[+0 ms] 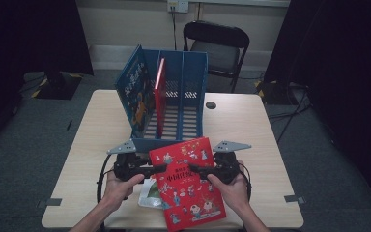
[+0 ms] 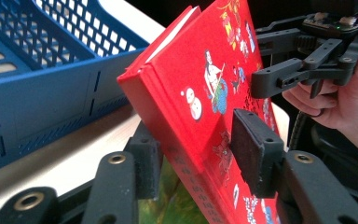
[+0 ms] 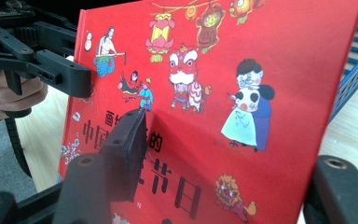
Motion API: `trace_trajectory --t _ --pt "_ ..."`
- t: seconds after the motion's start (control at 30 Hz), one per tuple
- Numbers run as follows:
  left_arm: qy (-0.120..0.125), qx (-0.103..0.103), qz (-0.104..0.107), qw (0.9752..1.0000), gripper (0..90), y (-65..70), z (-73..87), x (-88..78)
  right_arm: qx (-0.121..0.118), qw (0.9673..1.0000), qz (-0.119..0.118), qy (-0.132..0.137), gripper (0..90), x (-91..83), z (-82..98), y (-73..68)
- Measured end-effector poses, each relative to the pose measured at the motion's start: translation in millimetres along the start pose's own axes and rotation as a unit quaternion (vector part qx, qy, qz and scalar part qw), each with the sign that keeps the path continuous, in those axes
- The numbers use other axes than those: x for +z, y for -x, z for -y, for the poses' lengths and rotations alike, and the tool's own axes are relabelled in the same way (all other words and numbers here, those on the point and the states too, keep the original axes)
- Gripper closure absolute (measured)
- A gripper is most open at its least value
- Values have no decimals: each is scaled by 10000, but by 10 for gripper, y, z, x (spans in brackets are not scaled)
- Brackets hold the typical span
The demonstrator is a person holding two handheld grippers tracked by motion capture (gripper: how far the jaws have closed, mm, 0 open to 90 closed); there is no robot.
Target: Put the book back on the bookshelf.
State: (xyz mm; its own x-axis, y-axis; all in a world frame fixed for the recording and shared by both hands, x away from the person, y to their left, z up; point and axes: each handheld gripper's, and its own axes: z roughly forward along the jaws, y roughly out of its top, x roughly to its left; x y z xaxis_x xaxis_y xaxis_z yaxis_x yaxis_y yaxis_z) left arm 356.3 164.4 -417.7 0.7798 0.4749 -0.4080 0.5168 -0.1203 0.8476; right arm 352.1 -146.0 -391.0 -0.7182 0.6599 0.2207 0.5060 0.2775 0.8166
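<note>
Landmark: the blue file rack (image 1: 174, 96) at table centre. Nearest the person, in front of the rack's open end, both hands hold a red picture book (image 1: 188, 181) lifted and tilted off the wooden table (image 1: 92, 145). Left gripper (image 1: 160, 168) has its jaws closed on the book's spine-side edge; the left gripper view shows one pad (image 2: 254, 149) flat on the cover and the other under the back board, so the grip is real, jaws open only by the book's thickness. Right gripper (image 1: 194, 170) pinches the opposite edge; in its own view one pad (image 3: 126, 151) lies on the cover, the other jaw sits wide at frame right behind the book (contact there not visible, but the left gripper view shows those jaws nipping the cover edge). Under the book, a green-covered book (image 1: 149, 192) lies on the table, nearer the person than the rack. Farther off, inside the rack: a blue picture book (image 1: 134, 92) leaning against its left wall and a thin red book (image 1: 160, 94) upright in the next slot. Behind the rack, a black folding chair (image 1: 217, 48). Step judged: book lifted, carry to the rack just beginning. Next move calls for turning the book upright, spine down, and aligning it with a free right-hand slot. The gripper views give cover detail and pad contact; the high view gives slot occupancy.
</note>
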Motion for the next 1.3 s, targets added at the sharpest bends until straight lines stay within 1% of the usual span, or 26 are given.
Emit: trace_trajectory --t 0.1,0.2,0.33,0.37,0.43,0.5,0.6,0.67,0.73,0.8,0.87,0.97,1.03,1.1,1.17,1.23,1.3 --pt "-13 13 -15 10000 562 4 -19 1 13 10000 8 12 393 -5 -8 4" --pt "17 -63 76 9999 581 -8 -37 -5 40 10000 3 7 393 -15 -16 10" --pt "78 -9 125 9999 606 29 -106 -10 63 10000 61 41 392 -60 -40 2" --pt "94 32 149 9998 617 42 -130 -13 64 9999 76 63 392 -78 -47 4" --pt "179 65 174 9997 635 69 -175 -19 47 9998 117 148 393 -120 -63 -1" --pt "265 78 224 9994 652 92 -217 -29 -37 9993 192 326 395 -169 -72 -23" --pt "316 85 260 9991 668 115 -264 -33 -43 9987 202 465 418 -226 -103 -28" --pt "318 87 289 9990 680 123 -277 -33 -38 9985 183 514 424 -255 -125 -18" --pt "390 109 384 9984 700 147 -321 -35 -27 9983 192 545 423 -281 -138 -12" --pt "415 185 407 9981 715 182 -357 -29 -24 9980 181 607 424 -312 -152 0" --pt "466 189 493 9975 726 208 -393 -27 -13 9977 200 650 417 -349 -175 0" --pt "474 284 491 9973 732 245 -447 -26 0 9970 189 745 417 -396 -186 5" --pt "527 275 542 9968 738 258 -477 -28 -29 9968 215 767 414 -421 -200 4" --pt "538 329 519 9967 740 280 -513 -35 -40 9965 215 809 414 -446 -226 3" --pt "580 339 543 9963 740 294 -551 -46 -67 9961 225 854 414 -471 -264 0" --pt "610 376 510 9961 741 315 -601 -62 -106 9955 242 911 413 -496 -309 -7" --pt "657 460 448 9958 739 346 -663 -82 -138 9947 257 986 413 -523 -361 -13"
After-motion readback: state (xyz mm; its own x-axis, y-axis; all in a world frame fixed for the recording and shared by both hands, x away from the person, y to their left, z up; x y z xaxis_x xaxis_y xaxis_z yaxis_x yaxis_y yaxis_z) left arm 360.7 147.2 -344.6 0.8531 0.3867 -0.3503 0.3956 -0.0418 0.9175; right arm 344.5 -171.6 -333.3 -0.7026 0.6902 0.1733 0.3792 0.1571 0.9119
